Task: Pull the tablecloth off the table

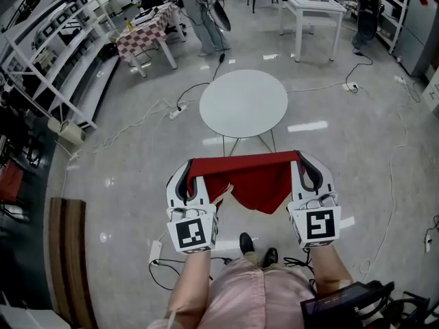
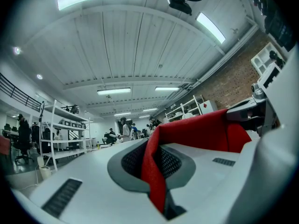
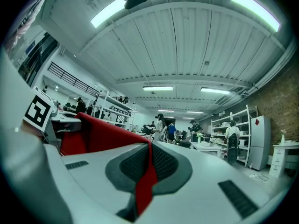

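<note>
The red tablecloth (image 1: 257,180) hangs stretched between my two grippers, clear of the round white table (image 1: 243,103), whose top is bare. My left gripper (image 1: 190,166) is shut on the cloth's left corner, and my right gripper (image 1: 300,160) is shut on its right corner. The cloth's middle sags down below the taut top edge. In the left gripper view the red tablecloth (image 2: 161,164) is pinched between the grey pads (image 2: 128,164). In the right gripper view the red tablecloth (image 3: 148,174) is likewise clamped between the pads (image 3: 166,164).
The table stands just ahead of me on a glossy floor crossed by cables (image 1: 168,112). A checkered table (image 1: 140,33), white shelving (image 1: 48,53), a white desk (image 1: 312,5) and people (image 1: 209,12) stand farther back. A wooden bench (image 1: 68,259) lies at the left.
</note>
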A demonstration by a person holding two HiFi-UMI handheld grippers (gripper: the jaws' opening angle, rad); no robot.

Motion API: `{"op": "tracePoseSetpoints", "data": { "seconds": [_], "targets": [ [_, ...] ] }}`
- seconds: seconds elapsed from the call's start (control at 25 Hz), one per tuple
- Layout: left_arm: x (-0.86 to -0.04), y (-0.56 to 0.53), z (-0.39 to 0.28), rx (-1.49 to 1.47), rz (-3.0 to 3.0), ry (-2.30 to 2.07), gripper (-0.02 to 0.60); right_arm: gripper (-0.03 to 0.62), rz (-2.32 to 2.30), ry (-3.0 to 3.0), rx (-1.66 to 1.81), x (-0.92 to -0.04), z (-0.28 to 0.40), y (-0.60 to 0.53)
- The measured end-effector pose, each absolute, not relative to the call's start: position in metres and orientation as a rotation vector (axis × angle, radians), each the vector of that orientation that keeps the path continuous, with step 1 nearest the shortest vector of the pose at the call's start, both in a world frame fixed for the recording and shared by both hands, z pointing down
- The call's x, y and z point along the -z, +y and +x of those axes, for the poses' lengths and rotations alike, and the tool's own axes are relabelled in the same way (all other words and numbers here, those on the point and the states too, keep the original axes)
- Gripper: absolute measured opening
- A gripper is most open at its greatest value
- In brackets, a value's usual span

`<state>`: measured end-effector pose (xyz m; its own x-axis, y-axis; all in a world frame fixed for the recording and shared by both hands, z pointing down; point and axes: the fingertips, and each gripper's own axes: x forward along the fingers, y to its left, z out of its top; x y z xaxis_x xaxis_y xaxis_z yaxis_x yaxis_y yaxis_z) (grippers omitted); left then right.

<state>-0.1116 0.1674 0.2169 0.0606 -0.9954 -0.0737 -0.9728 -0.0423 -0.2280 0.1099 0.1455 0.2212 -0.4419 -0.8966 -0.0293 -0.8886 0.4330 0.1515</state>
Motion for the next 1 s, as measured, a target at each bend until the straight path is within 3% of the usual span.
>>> {"op": "tracePoseSetpoints", "data": {
  "seconds": [1.0],
  "targets": [
    [-0.2127,0.168,-0.1112,0.155,-2.111,2.008,0.038,0.025,1.629,-2.625,0.202,-0.2211,0.1109,0.1472]
  ]
}}
